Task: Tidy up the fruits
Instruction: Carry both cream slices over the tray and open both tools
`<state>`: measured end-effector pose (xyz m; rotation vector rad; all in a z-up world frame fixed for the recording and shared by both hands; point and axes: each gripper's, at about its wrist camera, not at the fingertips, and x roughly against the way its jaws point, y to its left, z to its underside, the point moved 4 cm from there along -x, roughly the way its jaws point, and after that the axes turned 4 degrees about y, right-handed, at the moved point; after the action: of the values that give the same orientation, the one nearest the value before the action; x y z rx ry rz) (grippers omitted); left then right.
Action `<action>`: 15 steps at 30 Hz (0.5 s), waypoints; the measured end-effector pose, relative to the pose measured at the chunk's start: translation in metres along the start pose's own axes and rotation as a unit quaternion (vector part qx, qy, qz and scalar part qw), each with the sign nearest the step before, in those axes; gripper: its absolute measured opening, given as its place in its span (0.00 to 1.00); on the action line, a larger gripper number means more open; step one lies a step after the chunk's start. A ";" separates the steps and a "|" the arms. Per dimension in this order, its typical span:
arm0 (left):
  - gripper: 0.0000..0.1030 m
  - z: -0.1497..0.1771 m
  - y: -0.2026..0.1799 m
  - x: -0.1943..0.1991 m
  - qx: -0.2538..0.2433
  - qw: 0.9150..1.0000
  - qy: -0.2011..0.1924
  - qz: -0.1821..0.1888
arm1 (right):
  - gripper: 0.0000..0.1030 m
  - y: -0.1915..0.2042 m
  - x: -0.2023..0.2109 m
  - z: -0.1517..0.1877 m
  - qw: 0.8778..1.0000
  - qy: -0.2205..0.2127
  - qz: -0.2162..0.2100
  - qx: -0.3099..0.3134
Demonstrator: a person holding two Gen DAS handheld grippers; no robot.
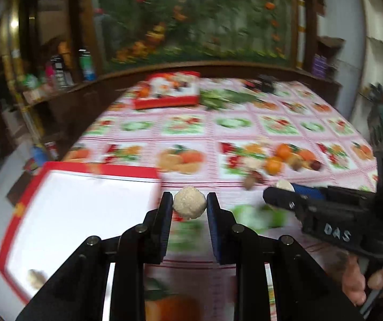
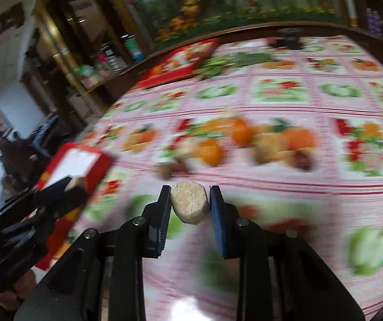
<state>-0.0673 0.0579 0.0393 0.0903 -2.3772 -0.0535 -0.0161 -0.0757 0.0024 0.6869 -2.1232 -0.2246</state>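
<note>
The left gripper (image 1: 189,205) is clamping one pale, rough round fruit (image 1: 189,205) between its two fingers, just past the right edge of the near red-rimmed tray (image 1: 20,208). One similar pale fruit (image 1: 35,278) is lying in that tray at about 7 o'clock. The right gripper (image 2: 190,205) is squeezing a second beige fruit (image 2: 190,206) above the fruit-print tablecloth (image 2: 285,187). At 12 o'clock from it, a blurred loose pile (image 2: 234,144) is showing at least two oranges; the brown pieces cannot be counted. A second red tray (image 1: 167,93) is sitting at 11 o'clock beside green leafy stalks (image 1: 226,99).
</note>
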 end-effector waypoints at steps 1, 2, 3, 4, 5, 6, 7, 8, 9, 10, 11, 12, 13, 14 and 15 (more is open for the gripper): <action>0.24 0.001 0.011 0.002 0.006 1.000 -0.004 -0.014 | 0.30 0.014 -0.004 -0.001 1.000 0.002 -0.009 0.008; 0.24 0.002 0.023 0.002 0.014 1.000 -0.005 -0.024 | 0.30 0.032 -0.010 -0.003 1.000 0.006 -0.021 0.018; 0.24 0.002 0.030 0.002 0.022 0.999 -0.004 -0.028 | 0.30 0.042 -0.013 -0.005 0.999 0.007 -0.028 0.024; 0.24 0.004 0.041 0.002 0.032 0.999 -0.003 -0.032 | 0.30 0.055 -0.016 -0.006 0.999 0.010 -0.036 0.032; 0.24 0.005 0.051 0.002 0.041 0.998 -0.004 -0.039 | 0.30 0.068 -0.020 -0.007 0.998 0.012 -0.043 0.040; 0.24 0.006 0.059 0.002 0.048 0.998 -0.004 -0.044 | 0.30 0.080 -0.023 -0.009 0.998 0.015 -0.048 0.049; 0.24 0.008 0.064 0.002 0.053 0.997 -0.004 -0.048 | 0.30 0.091 -0.026 -0.009 0.997 0.018 -0.051 0.059; 0.24 0.010 0.071 0.004 0.058 0.997 -0.005 -0.052 | 0.30 0.104 -0.030 -0.009 0.996 0.021 -0.053 0.071; 0.24 0.012 0.077 0.004 0.063 0.996 -0.006 -0.055 | 0.30 0.111 -0.033 -0.009 0.995 0.023 -0.055 0.076; 0.24 0.013 0.083 0.005 0.069 0.996 -0.007 -0.059 | 0.30 0.120 -0.037 -0.010 0.994 0.027 -0.061 0.082; 0.24 0.015 0.089 0.005 0.075 0.995 -0.008 -0.062 | 0.30 0.126 -0.040 -0.010 0.994 0.030 -0.064 0.084; 0.24 0.016 0.094 0.005 0.080 0.995 -0.008 -0.064 | 0.30 0.134 -0.043 -0.010 0.993 0.032 -0.066 0.089; 0.24 0.018 0.100 0.005 0.084 0.994 -0.009 -0.066 | 0.30 0.140 -0.045 -0.009 0.993 0.034 -0.067 0.093; 0.24 0.019 0.104 0.005 0.087 0.994 -0.009 -0.069 | 0.30 0.144 -0.048 -0.008 0.992 0.036 -0.068 0.096; 0.24 0.020 0.107 0.006 0.089 0.993 -0.010 -0.071 | 0.30 0.151 -0.051 -0.007 0.992 0.039 -0.070 0.100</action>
<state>-0.0905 0.1645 0.0358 0.3459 -2.3871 0.0902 -0.0454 0.0783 0.0303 0.9495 -2.0421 -0.0594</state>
